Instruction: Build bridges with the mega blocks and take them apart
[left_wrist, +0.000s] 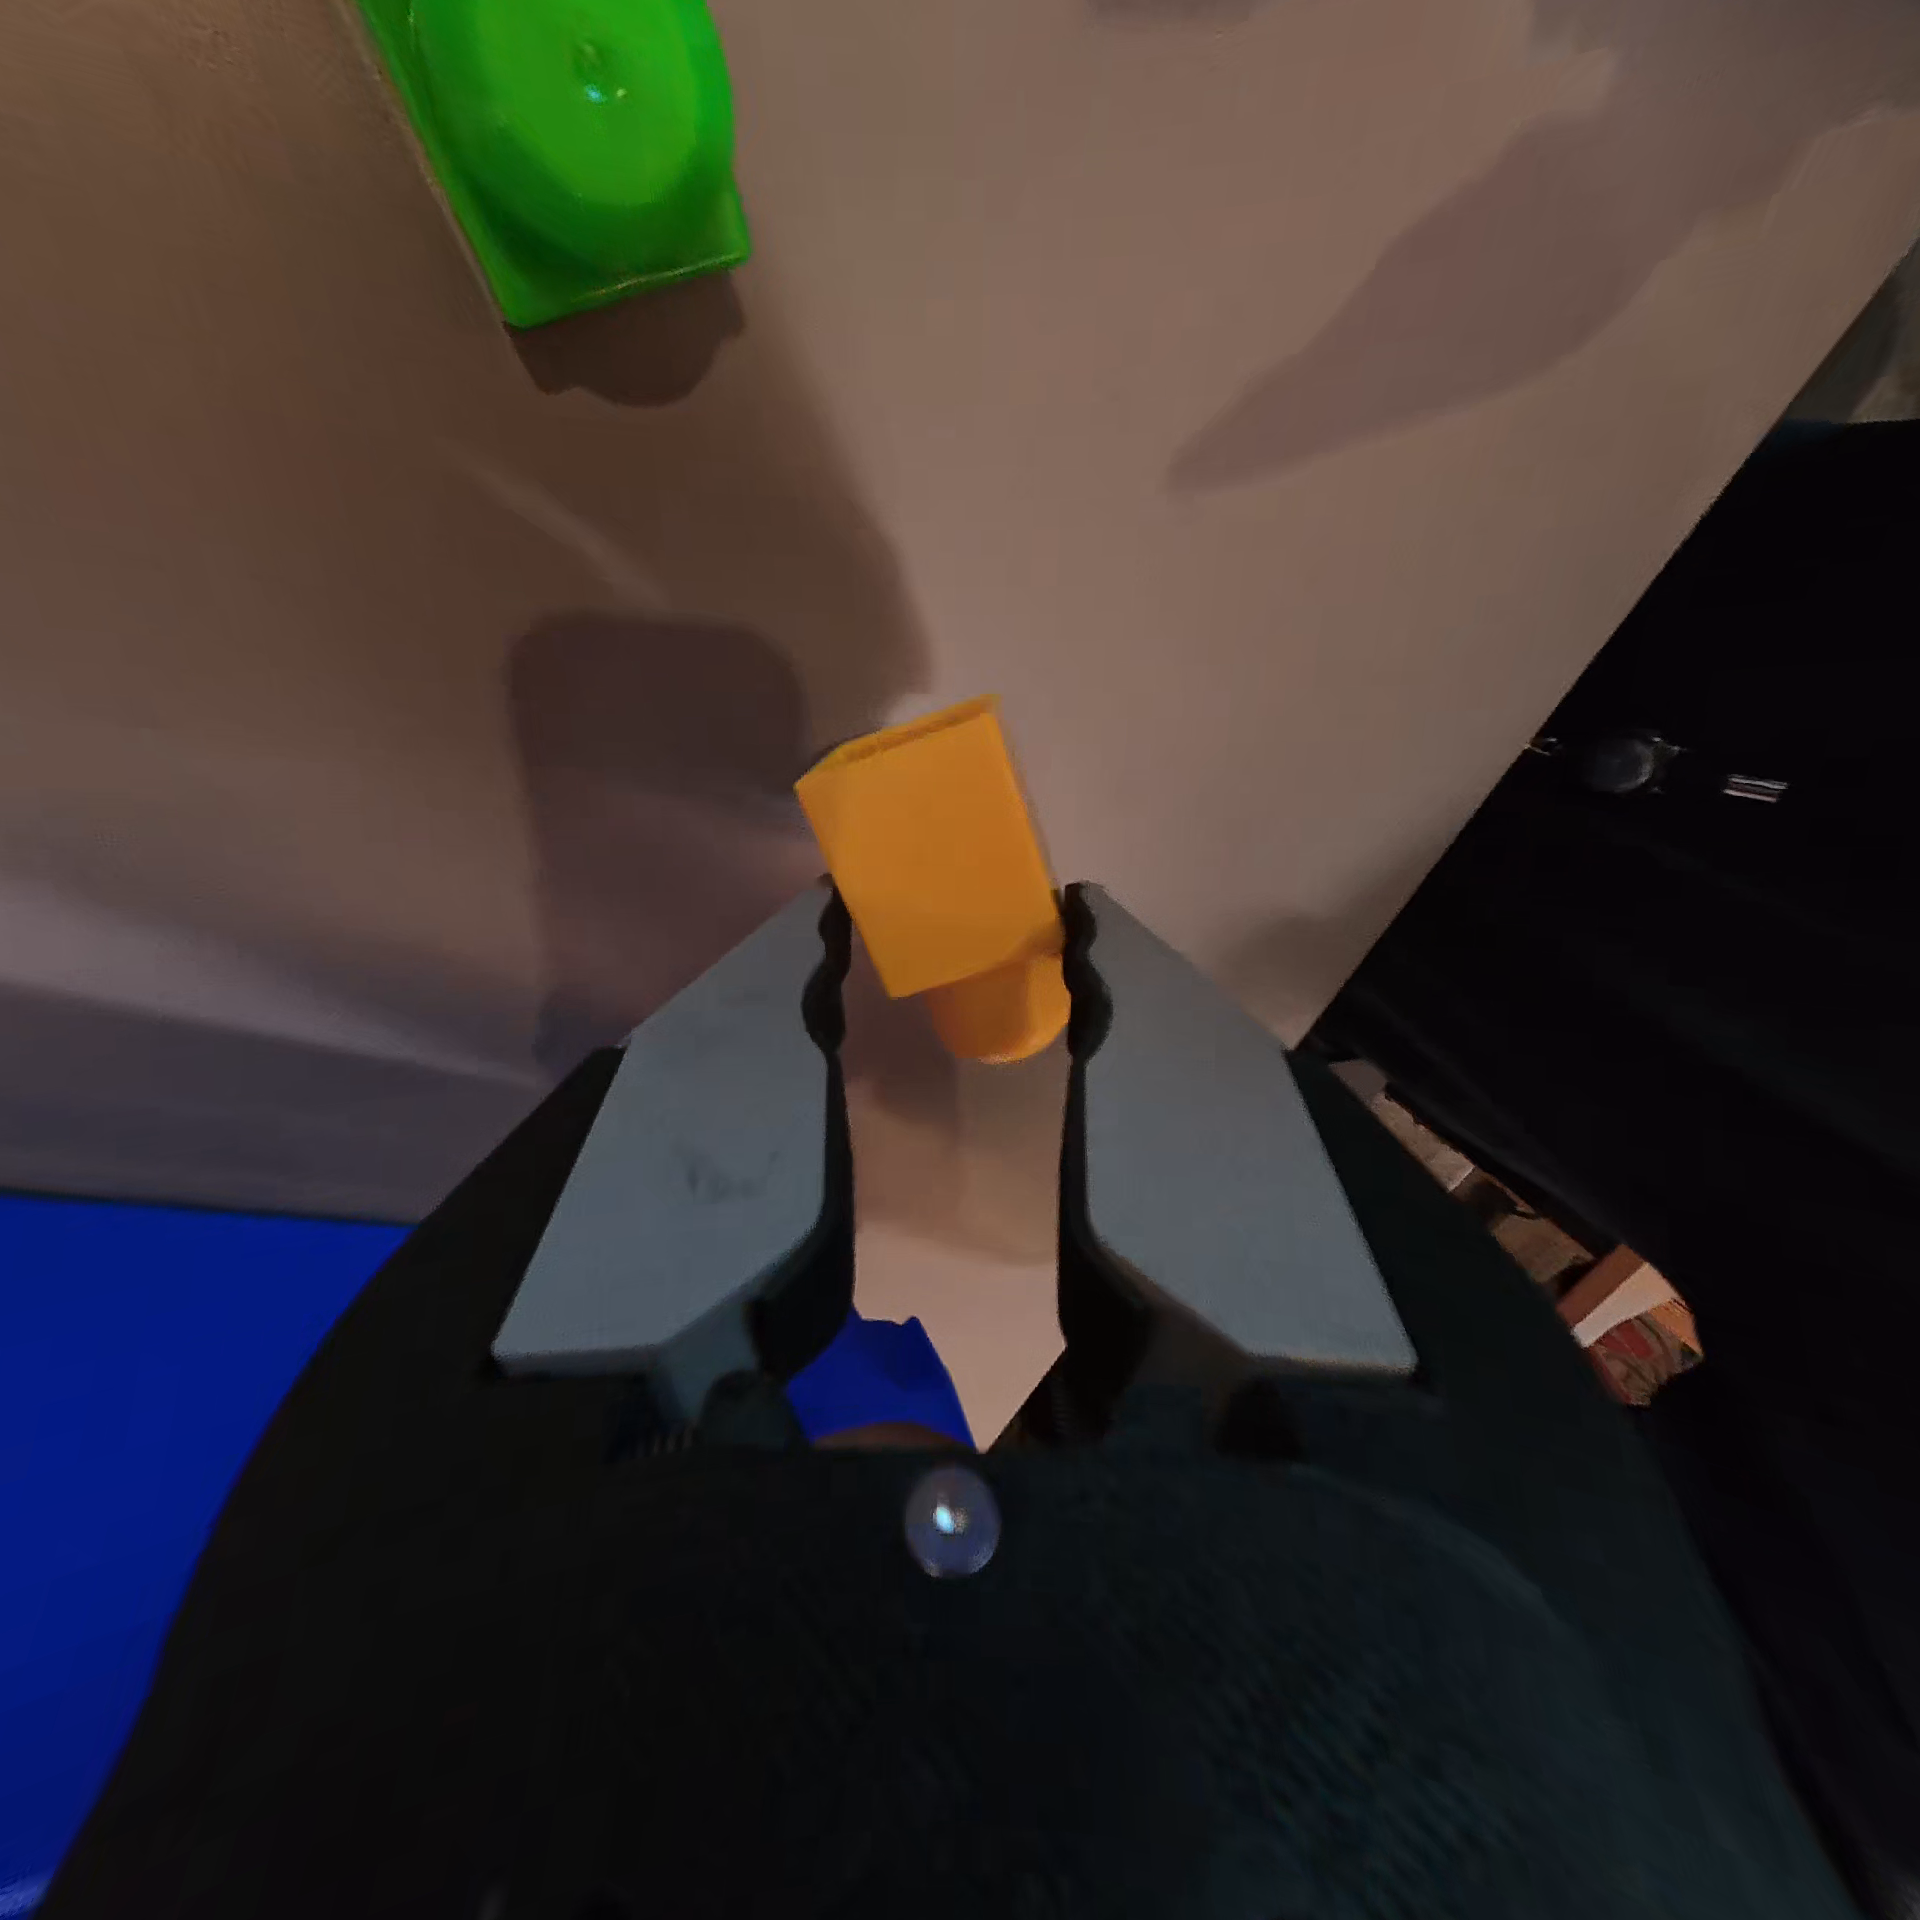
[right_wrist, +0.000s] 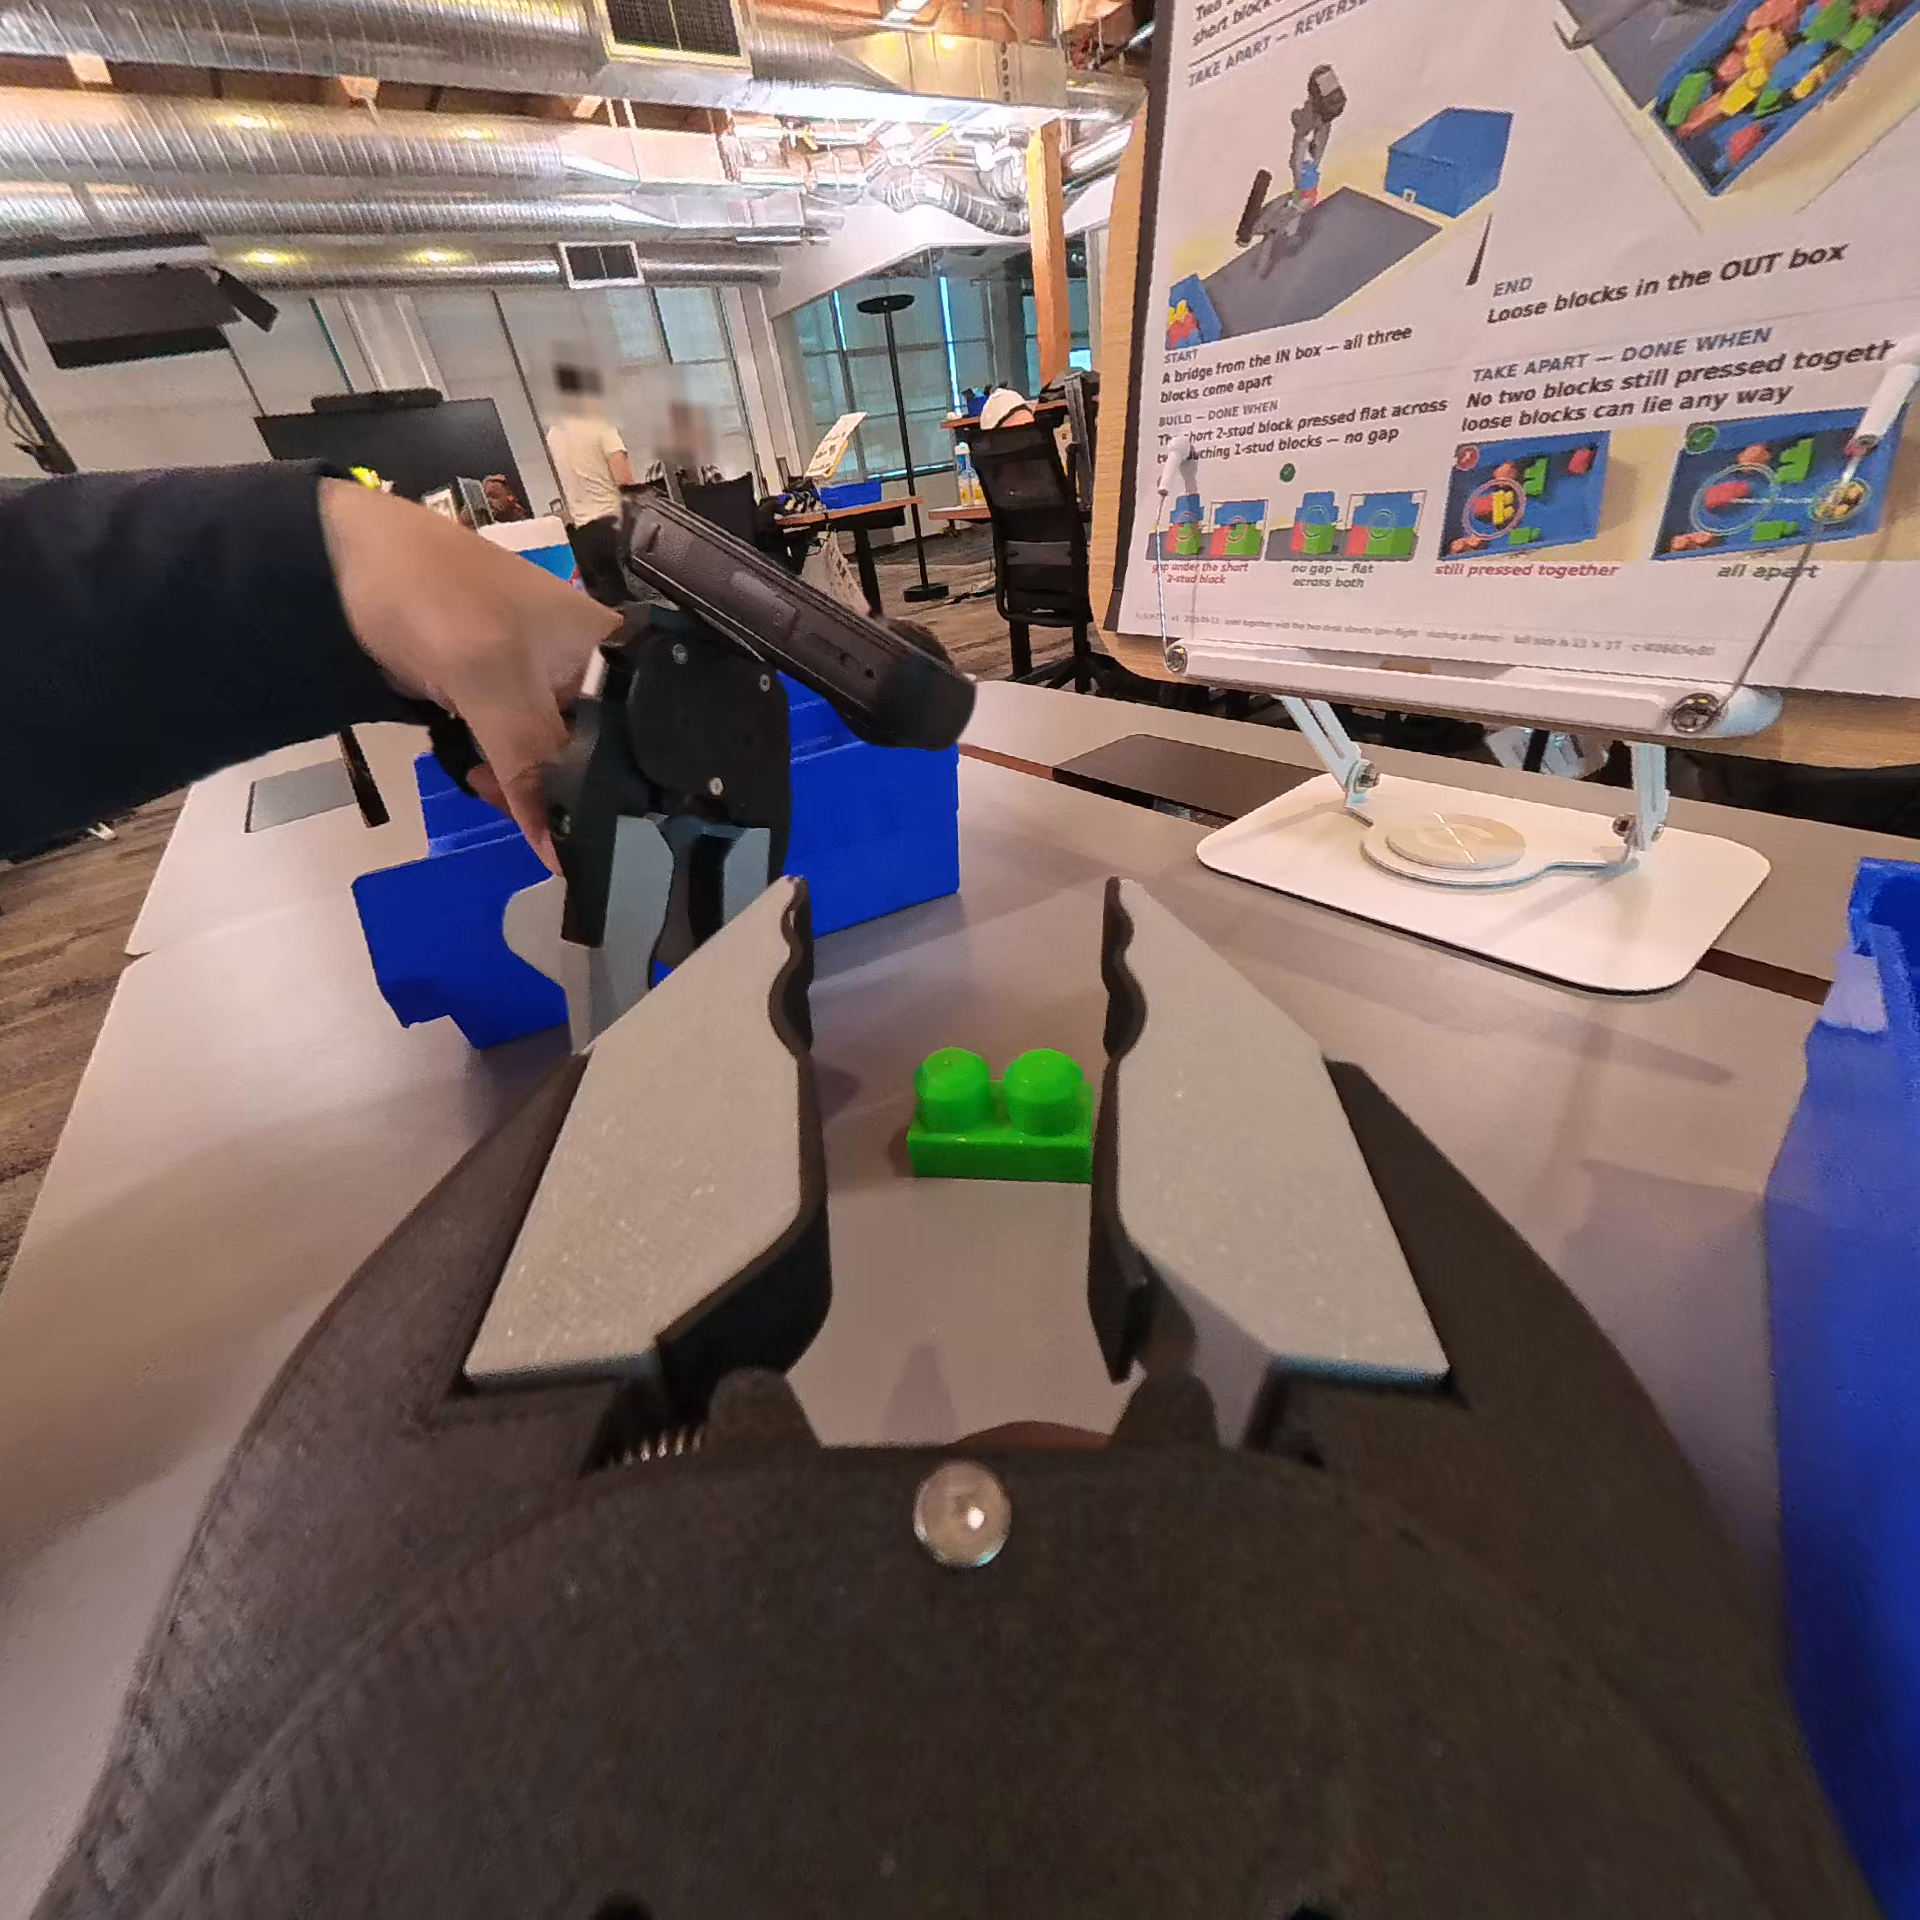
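In the left wrist view my left gripper (left_wrist: 951, 951) is shut on an orange one-stud block (left_wrist: 925, 862). It holds the block tilted above the grey table (left_wrist: 1143, 416), with the stud towards the camera. A green two-stud block (left_wrist: 582, 145) lies on the table at the top left of that view. In the right wrist view my right gripper (right_wrist: 956, 935) is open and empty above the table. The green block (right_wrist: 1003, 1127) stands stud-up on the table, seen between its fingers and untouched. The left gripper (right_wrist: 675, 914) hangs at the left, held by a hand (right_wrist: 468, 644); its fingertips are hidden there.
A blue bin (right_wrist: 873, 810) stands behind the left gripper and also shows in the left wrist view (left_wrist: 156, 1403). Another blue bin (right_wrist: 1849, 1247) is at the right edge. An instruction sheet on a white stand (right_wrist: 1486, 894) stands at the back right. Across from one pair of fingers to the other is roughly 20 centimetres.
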